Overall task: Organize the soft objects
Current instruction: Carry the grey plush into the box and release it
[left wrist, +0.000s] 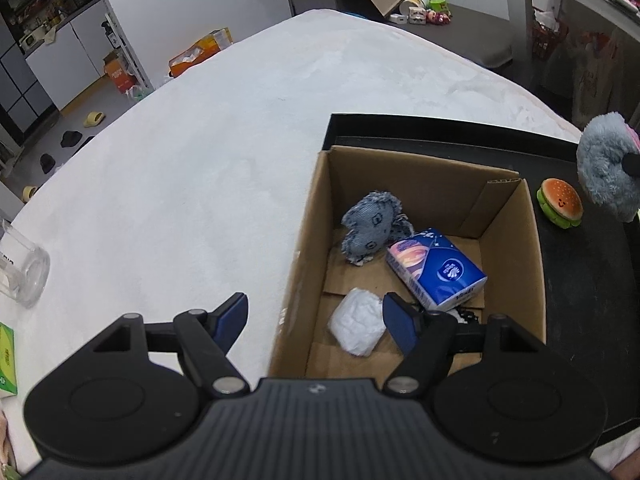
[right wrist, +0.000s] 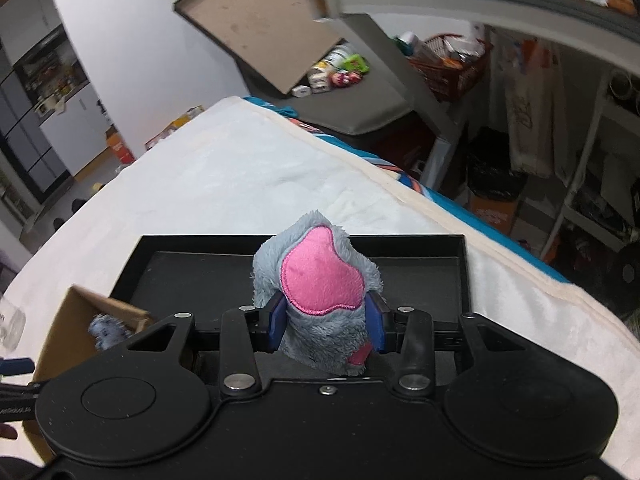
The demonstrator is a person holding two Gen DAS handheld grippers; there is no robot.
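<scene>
White fleece-covered table (left wrist: pixel 200 152) is carrying an open brown cardboard box (left wrist: pixel 532 264), already holding three soft items. Right gripper (right wrist: pixel 326 326) is clenching the fluffy grey-and-pink plush (right wrist: pixel 320 280); plush burger (left wrist: pixel 560 202) is waiting at 2 o'clock. Left gripper (left wrist: pixel 316 316) is hanging released.

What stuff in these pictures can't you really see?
- Fluffy grey toy: its face; right wrist view shows only a pink patch, left wrist view's edge cuts it off.
- Small black thing in the cardboard box: hidden behind the left claw.
- Clear jar: cut by the left edge.
</scene>
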